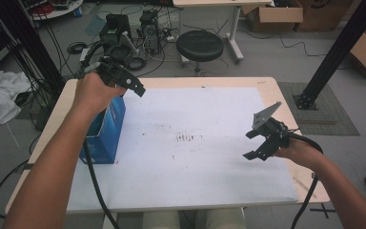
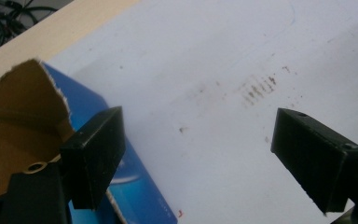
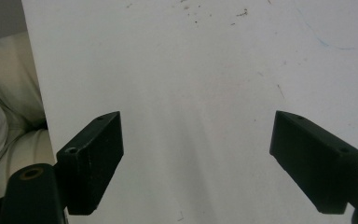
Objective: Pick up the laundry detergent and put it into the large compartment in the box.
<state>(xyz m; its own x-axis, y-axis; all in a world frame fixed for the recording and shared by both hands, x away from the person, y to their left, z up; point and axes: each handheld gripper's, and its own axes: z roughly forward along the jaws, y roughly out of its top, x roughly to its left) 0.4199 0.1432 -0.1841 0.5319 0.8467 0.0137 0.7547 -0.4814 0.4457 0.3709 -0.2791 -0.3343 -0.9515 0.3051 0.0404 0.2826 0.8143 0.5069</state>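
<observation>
Two grippers are up over the desk, both with jaws spread wide and nothing between them. The left gripper (image 1: 124,78) is held above the open top of a blue box (image 1: 106,130) that stands upright at the left edge of the white sheet (image 1: 190,157); in the left gripper view its left jaw overlaps the box's torn brown flap and blue side, while the right jaw hangs over bare sheet near a patch of brown smudges (image 2: 258,88). The left hand (image 1: 93,93) is raised with the forearm slanting up from the bottom of the high view, the gripper angled down towards the sheet. The right gripper (image 1: 262,138) sits well apart, near the sheet's right edge, held low in the right hand (image 1: 301,151) and pointing left, its cable trailing past the desk (image 1: 286,102) edge. Beyond the desk stand a black stool (image 1: 199,46), cardboard boxes and tangled cables on the floor
</observation>
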